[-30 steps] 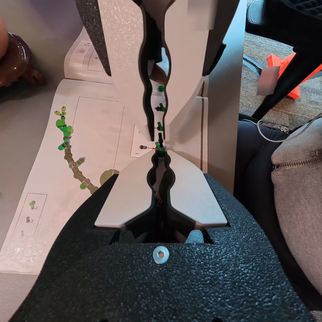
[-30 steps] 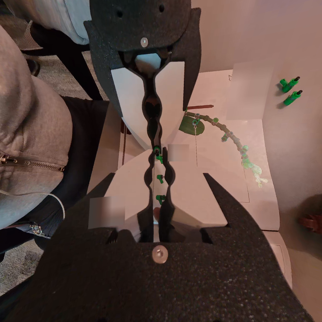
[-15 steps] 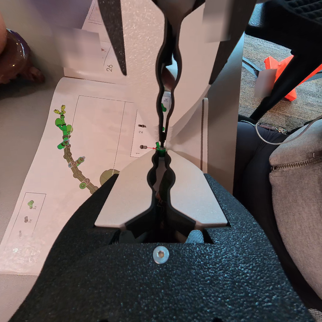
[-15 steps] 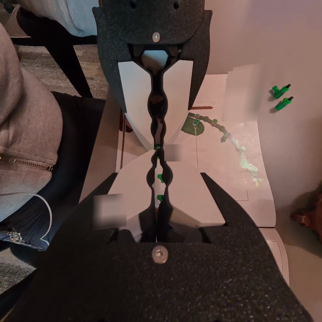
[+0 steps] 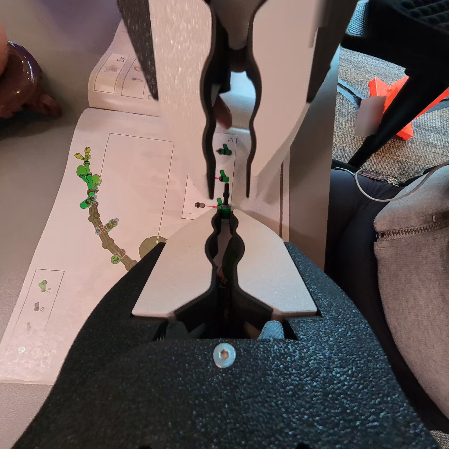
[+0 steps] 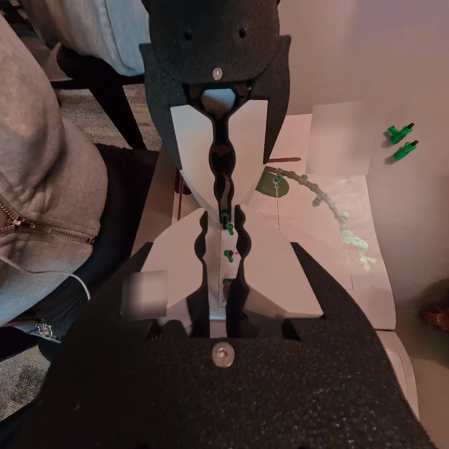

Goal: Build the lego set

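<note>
My left gripper (image 5: 224,215) is shut on a small green connector piece (image 5: 224,213). A black pin (image 5: 226,192) sticks out of the piece's front end. My right gripper (image 5: 229,196) comes in from the top of the left wrist view, tip to tip with the left one. It is open, and the pin stands between its fingertips (image 5: 211,194) without touching them. In the right wrist view my right gripper (image 6: 222,211) is open in the same way. The green piece (image 6: 224,215) and the pin (image 6: 225,221) sit just beyond its spread tips, held by the left gripper.
An open instruction booklet (image 5: 133,182) lies on the table under both grippers. Two more green pieces with black pins (image 6: 401,131) (image 6: 404,150) lie on the table at the right. A dark brown object (image 5: 19,82) stands at the left. A person in a grey zip top (image 5: 413,267) sits at the table's edge. Less than 4 cm separates the two grippers' tips. The dark brown object (image 5: 19,82) is about 15 cm from my right fingertips.
Half a second ago my right gripper was shut on the black pin. It has now opened and let go. The pin stays in the green piece, and the left gripper has not moved.
</note>
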The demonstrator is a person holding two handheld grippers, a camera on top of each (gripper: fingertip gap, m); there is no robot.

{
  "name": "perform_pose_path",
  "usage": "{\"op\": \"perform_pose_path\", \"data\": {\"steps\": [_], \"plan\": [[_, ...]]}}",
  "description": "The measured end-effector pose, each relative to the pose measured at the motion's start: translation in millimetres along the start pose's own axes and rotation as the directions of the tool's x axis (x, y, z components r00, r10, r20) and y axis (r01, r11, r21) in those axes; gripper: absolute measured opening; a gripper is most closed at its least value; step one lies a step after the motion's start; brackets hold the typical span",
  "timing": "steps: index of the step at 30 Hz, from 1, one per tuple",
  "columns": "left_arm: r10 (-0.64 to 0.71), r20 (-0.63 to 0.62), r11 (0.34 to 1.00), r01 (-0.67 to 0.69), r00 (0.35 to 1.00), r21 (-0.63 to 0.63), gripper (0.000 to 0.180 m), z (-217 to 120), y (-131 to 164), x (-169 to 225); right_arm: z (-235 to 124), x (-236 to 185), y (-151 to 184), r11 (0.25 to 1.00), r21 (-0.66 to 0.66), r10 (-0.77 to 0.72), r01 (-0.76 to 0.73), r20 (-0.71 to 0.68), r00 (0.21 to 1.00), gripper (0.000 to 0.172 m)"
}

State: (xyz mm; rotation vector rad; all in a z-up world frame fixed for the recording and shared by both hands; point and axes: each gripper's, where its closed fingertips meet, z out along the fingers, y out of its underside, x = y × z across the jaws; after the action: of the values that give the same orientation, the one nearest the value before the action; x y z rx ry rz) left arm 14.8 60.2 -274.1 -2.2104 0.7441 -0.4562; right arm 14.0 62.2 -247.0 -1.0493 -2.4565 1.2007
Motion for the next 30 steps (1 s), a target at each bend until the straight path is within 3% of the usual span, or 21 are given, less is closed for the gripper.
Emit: {"op": "perform_pose_path", "data": {"steps": [12,30], "plan": [[0.008,0.005,1.000,-0.008,1.000,0.000,0.006,-0.1,0.3,-0.2,-0.5,3.6,13.2,0.999,-0.053,-0.008,0.005,-0.050,0.999,0.003],[0.004,0.003,1.000,-0.004,1.000,0.000,0.006,-0.3,0.2,0.3,1.6,3.6,13.0,0.995,-0.088,-0.055,0.049,-0.070,0.996,0.002]]}}
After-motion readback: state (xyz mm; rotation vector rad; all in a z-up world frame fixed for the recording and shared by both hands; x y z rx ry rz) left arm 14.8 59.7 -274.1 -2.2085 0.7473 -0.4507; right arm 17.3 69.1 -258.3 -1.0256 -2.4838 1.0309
